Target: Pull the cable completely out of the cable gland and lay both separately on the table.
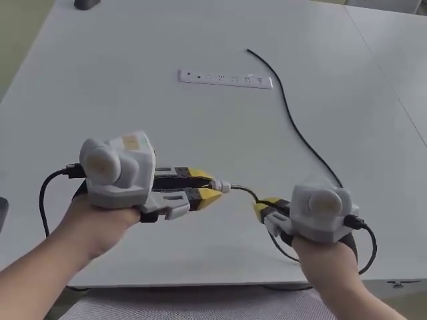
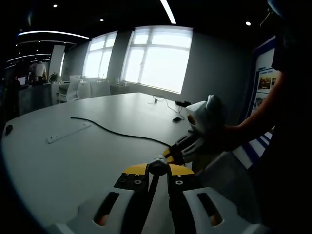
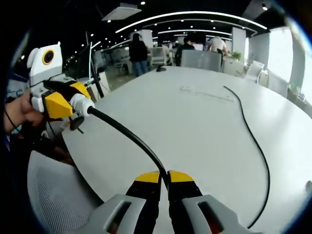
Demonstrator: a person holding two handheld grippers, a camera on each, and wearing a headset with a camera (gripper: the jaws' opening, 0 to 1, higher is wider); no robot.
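Left gripper [image 1: 215, 191] jaws pinch the small cable gland [image 1: 222, 187], held above the table's near edge; right gripper [image 1: 261, 207] jaws are closed on the black cable [image 3: 127, 135] near it. The gland looks hard and light, the cable limp (it bows between them), so a hold close in seems best. Smooth white table [image 1: 133, 113], power strip [image 1: 225, 79], open office beyond
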